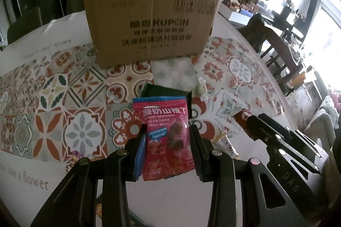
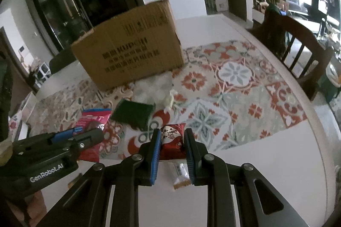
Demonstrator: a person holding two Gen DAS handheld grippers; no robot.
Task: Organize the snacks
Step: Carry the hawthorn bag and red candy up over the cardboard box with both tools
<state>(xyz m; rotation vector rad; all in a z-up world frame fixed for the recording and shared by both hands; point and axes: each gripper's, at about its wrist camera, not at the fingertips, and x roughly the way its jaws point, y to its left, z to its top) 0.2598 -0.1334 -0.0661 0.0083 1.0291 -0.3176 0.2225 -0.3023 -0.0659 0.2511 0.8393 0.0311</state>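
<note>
My left gripper (image 1: pixel 168 131) is shut on a pink yogurt hawthorn packet (image 1: pixel 165 137), holding it upright above the tablecloth; it also shows in the right wrist view (image 2: pixel 91 120). My right gripper (image 2: pixel 171 137) is shut on a dark red candy packet (image 2: pixel 172 141) just above the table. A brown cardboard box (image 1: pixel 151 22) stands at the back of the table, also in the right wrist view (image 2: pixel 130 45). A dark green packet (image 2: pixel 133 113) lies flat between the grippers and the box.
A small pale wrapped candy (image 2: pixel 169 99) lies beside the green packet. A white snack wrapper (image 2: pixel 180 173) lies under my right gripper. Gold-wrapped candy (image 1: pixel 73 159) lies at the left. A patterned tablecloth (image 2: pixel 234 82) covers the round table. A wooden chair (image 2: pixel 298 45) stands at the right edge.
</note>
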